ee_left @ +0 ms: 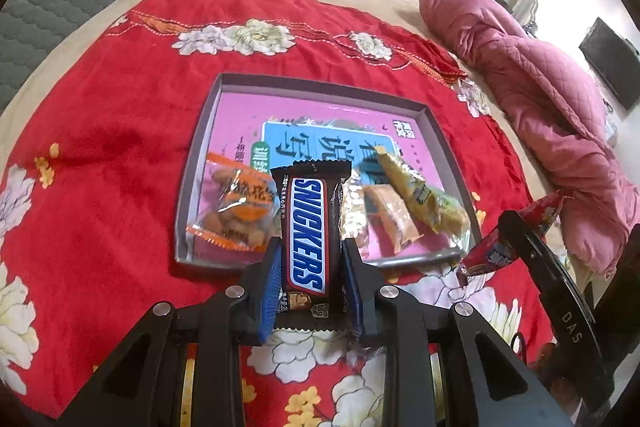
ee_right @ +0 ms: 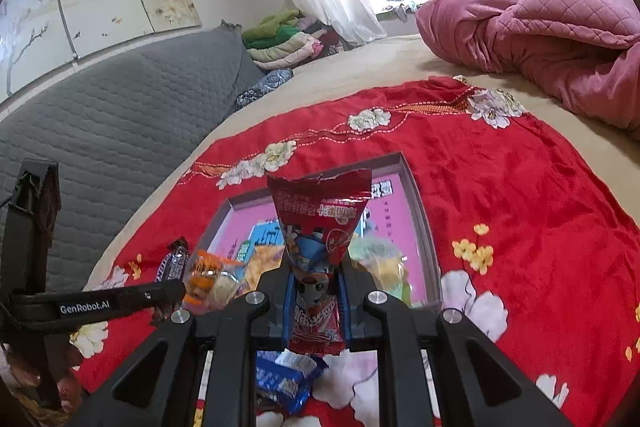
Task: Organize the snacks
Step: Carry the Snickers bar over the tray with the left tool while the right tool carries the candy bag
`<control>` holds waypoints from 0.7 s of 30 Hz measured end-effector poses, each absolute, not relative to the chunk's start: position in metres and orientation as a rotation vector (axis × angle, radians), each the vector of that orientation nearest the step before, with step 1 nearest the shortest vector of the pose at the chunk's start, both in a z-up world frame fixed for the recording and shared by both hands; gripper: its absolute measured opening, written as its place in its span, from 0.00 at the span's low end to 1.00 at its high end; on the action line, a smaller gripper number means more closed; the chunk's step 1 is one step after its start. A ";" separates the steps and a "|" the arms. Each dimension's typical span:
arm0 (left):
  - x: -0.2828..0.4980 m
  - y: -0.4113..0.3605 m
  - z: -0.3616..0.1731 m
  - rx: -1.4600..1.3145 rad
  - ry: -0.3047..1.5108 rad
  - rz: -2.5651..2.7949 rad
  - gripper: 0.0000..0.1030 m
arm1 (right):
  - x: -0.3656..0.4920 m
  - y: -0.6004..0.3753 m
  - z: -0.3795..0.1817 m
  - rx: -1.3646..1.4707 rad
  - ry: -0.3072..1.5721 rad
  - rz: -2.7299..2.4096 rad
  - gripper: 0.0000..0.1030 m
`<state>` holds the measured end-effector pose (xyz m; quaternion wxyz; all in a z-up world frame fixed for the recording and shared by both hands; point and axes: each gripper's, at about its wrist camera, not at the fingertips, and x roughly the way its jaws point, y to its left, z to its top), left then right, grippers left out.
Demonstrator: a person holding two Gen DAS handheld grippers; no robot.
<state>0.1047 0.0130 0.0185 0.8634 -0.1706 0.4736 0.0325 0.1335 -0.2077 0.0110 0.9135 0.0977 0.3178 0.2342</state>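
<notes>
Between the blue pads of the left gripper [ee_left: 310, 259] a Snickers bar [ee_left: 309, 227] is clamped by its long sides, its long axis running straight ahead along the fingers, far end over the near wall of the shallow box [ee_left: 434, 131]. The right gripper [ee_right: 314, 297] is clamped on a red snack packet [ee_right: 320, 223], which stands upright with its torn top toward the box.

Both loads point at the box, which lies directly ahead of each gripper. By my reading the left is the nearer, its bar already overhanging the rim. Inside lie an orange peanut packet [ee_left: 234, 211], a clear-wrapped pastry [ee_left: 390, 219] and a yellow packet [ee_left: 420, 193], crowded along the near edge, so the far half looks the freer place to drop.

A blue wrapper [ee_right: 286, 379] lies on the cloth under the right gripper, not yet boxed.

All this rests on a red flowered cloth [ee_left: 112, 131] spread over a beige bed, with a pink quilt [ee_right: 540, 27] heaped beyond, a grey padded headboard [ee_right: 120, 115] and a curtained window.
</notes>
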 end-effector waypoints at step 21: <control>0.143 -0.011 0.003 -0.293 1.018 0.026 0.29 | 0.161 -0.182 -0.003 0.121 0.659 0.457 0.17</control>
